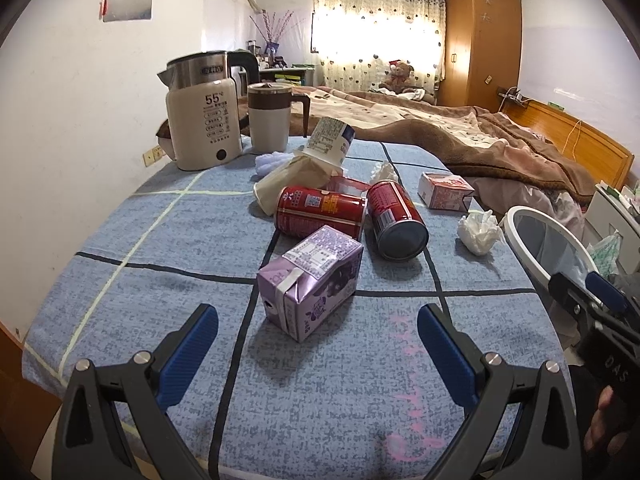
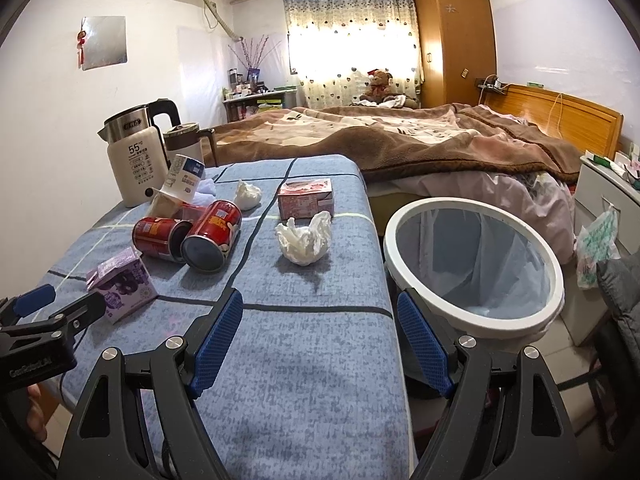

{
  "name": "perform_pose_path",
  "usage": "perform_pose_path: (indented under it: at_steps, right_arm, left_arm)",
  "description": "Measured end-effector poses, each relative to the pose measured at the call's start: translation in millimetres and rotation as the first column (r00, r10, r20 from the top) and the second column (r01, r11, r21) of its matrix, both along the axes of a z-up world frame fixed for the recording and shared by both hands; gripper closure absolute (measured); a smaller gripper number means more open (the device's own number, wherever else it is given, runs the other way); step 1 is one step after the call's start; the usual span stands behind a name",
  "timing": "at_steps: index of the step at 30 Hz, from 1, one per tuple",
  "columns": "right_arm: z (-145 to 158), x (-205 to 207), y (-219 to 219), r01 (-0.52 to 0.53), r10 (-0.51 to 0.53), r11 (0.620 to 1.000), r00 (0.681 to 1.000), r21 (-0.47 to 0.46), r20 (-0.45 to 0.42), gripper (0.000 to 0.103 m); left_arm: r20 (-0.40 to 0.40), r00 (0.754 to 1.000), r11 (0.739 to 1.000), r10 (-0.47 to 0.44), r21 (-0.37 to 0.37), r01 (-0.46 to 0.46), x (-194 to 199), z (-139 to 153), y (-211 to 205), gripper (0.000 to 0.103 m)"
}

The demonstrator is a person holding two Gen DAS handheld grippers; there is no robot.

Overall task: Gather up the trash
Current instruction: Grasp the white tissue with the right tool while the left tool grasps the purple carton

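Trash lies scattered on the blue checked surface (image 1: 168,248), and both grippers hang above its near edge with nothing between their fingers. The left gripper (image 1: 318,344) is spread wide, its blue pads either side of a purple carton (image 1: 310,280) that lies just ahead of it on its side. The right gripper (image 2: 320,332) is also spread, straddling the surface's right edge, with a white-rimmed bin (image 2: 476,272) lined with a clear bag just beside it, off the surface.

Behind the purple carton, two red cans (image 1: 320,210) lie on their sides, touching one another. To the right of the carton, near the edge by the bin, sits a crumpled tissue (image 2: 306,238); a pink carton (image 2: 306,198) lies behind that, and another tissue wad (image 2: 247,194) behind the cans. A white cup (image 1: 330,140) leans upside down on a beige paper cup beyond the cans. Farther back stand a kettle (image 1: 204,112) and a mug (image 1: 269,118).
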State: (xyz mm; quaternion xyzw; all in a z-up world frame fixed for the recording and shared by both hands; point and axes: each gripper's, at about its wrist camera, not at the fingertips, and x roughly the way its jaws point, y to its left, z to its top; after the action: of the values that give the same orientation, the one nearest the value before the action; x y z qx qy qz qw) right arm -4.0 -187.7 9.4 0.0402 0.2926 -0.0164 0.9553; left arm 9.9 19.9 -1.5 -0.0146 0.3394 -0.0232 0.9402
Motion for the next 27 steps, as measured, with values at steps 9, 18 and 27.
perform_pose_path:
  at_steps: [9, 18, 27]
  right_arm:
    - [-4.8, 51.4, -6.4, -0.048, 0.049, 0.999, 0.998, 0.022, -0.045, 0.023]
    - [-16.2, 121.2, -2.2, -0.134, 0.135, 0.991, 0.977, 0.021, -0.167, 0.023]
    - [-37.7, 148.4, -2.6, -0.172, 0.182, 0.983, 0.948, 0.062, -0.260, 0.046]
  left_arm:
    - [-0.007, 0.986, 0.984, -0.167, -0.059, 0.166, 17.9, -2.6, 15.5, 0.007]
    - [-0.078, 0.978, 0.977, -0.195, -0.105, 0.186, 49.8, -16.1, 27.2, 0.006]
    - [-0.113, 0.974, 0.971, -0.198, -0.160, 0.179, 62.9, -24.7, 30.7, 0.024]
